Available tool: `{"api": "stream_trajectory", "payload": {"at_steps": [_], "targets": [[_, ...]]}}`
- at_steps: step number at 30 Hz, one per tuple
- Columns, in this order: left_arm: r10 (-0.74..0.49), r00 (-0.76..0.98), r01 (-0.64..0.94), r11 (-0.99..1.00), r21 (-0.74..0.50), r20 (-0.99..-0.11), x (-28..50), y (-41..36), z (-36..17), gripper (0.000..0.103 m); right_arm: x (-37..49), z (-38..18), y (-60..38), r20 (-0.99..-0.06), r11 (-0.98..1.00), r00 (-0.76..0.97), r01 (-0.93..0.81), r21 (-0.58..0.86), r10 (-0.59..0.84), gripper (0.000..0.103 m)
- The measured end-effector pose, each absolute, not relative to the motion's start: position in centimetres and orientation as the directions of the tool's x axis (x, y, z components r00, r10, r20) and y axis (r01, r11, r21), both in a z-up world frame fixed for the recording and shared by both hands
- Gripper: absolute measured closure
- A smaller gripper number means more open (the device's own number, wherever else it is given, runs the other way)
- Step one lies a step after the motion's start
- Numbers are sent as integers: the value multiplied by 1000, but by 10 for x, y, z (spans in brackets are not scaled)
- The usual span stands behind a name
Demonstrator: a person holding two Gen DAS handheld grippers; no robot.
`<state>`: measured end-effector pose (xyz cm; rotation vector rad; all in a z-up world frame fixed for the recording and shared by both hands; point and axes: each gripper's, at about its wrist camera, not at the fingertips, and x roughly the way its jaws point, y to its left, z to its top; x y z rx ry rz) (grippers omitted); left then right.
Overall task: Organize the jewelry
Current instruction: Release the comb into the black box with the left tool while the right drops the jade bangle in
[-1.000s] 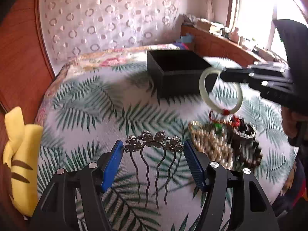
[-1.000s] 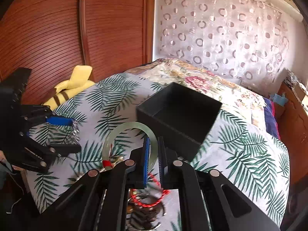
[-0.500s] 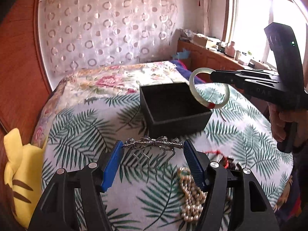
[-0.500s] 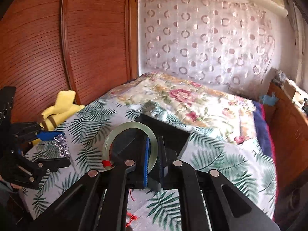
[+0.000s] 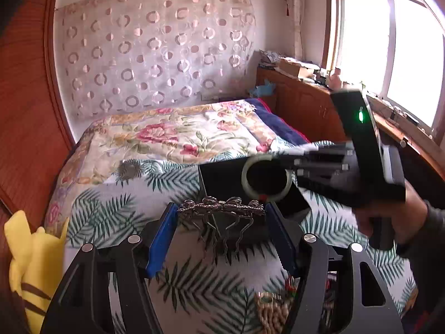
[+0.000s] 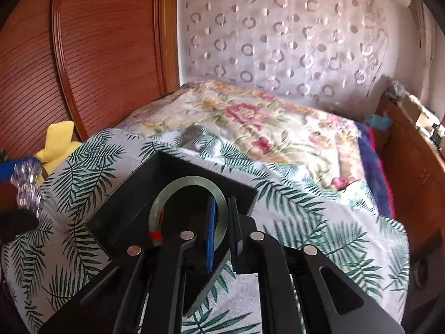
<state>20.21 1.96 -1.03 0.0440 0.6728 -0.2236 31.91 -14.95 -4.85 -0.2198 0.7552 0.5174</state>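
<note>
The right gripper (image 6: 222, 231) clenches one pale green jade bangle (image 6: 189, 183) over one open black box (image 6: 130, 217); the left gripper (image 5: 221, 231) grasps one ornate silver hair comb (image 5: 221, 207).

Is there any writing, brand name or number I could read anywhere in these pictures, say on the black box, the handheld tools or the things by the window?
None can be read.
The black box shows no print.
The right gripper shows only a green light.
Items on the window ledge are too small and blurred.
</note>
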Motion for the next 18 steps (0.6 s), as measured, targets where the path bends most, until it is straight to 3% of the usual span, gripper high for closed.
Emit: {"api": "stream_trajectory", "payload": {"at_steps": [7,9,11,18], "targets": [[-185,745,195,979,-55,-641,244,16,-17,41,312,-57,-150,-717,843,587,-537,2,376,83],[-182,740,196,979,-51,-647,252,12,-22,41,308,-54,-155,-711,839,584,-544,14,391,83],[-192,732,204,977,-58,-653,260,7,-26,41,301,-51,-162,-702,833,582,-552,31,411,74],[-231,712,236,968,-84,-662,278,-13,-35,41,272,-38,-191,-660,828,596,-556,72,457,67]]}}
